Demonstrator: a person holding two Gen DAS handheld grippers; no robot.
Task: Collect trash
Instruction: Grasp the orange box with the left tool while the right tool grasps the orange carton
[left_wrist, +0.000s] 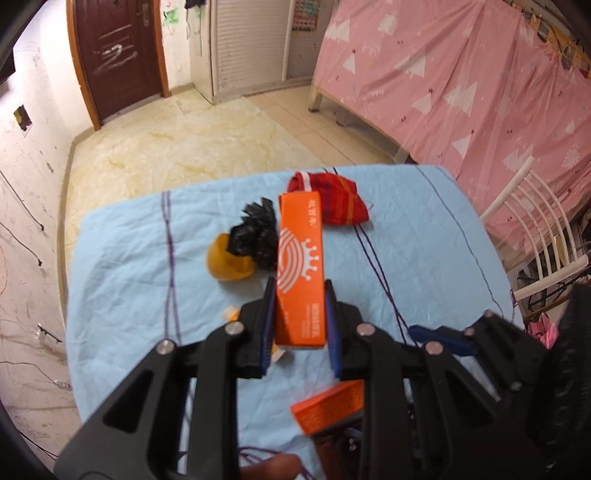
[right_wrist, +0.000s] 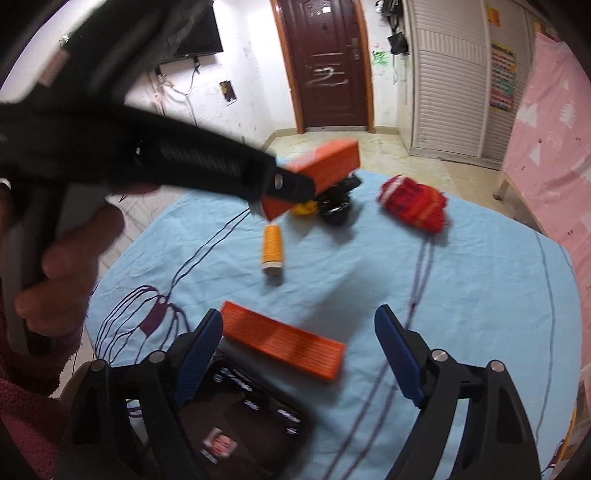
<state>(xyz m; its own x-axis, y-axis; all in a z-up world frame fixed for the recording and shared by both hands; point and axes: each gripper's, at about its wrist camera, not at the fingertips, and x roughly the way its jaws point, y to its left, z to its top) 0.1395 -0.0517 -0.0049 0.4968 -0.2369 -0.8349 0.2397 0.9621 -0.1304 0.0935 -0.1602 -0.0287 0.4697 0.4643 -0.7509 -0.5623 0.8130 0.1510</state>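
Observation:
My left gripper (left_wrist: 300, 295) is shut on a long orange carton (left_wrist: 300, 258) and holds it above the blue-covered table (left_wrist: 122, 266); the carton also shows raised in the right wrist view (right_wrist: 325, 162). My right gripper (right_wrist: 299, 332) is open, its fingers either side of a second orange carton (right_wrist: 284, 343) lying flat on the cloth, also visible in the left wrist view (left_wrist: 328, 408). A crumpled black bag (left_wrist: 256, 232) lies against a yellow bowl-shaped piece (left_wrist: 227, 264) at the table's far side.
A red knitted cloth (left_wrist: 332, 201) lies at the far edge. A spool of orange thread (right_wrist: 272, 245) lies mid-table. A dark phone or box (right_wrist: 243, 421) sits at the near edge. A white chair (left_wrist: 535, 229) and pink curtain (left_wrist: 461, 81) stand to the right.

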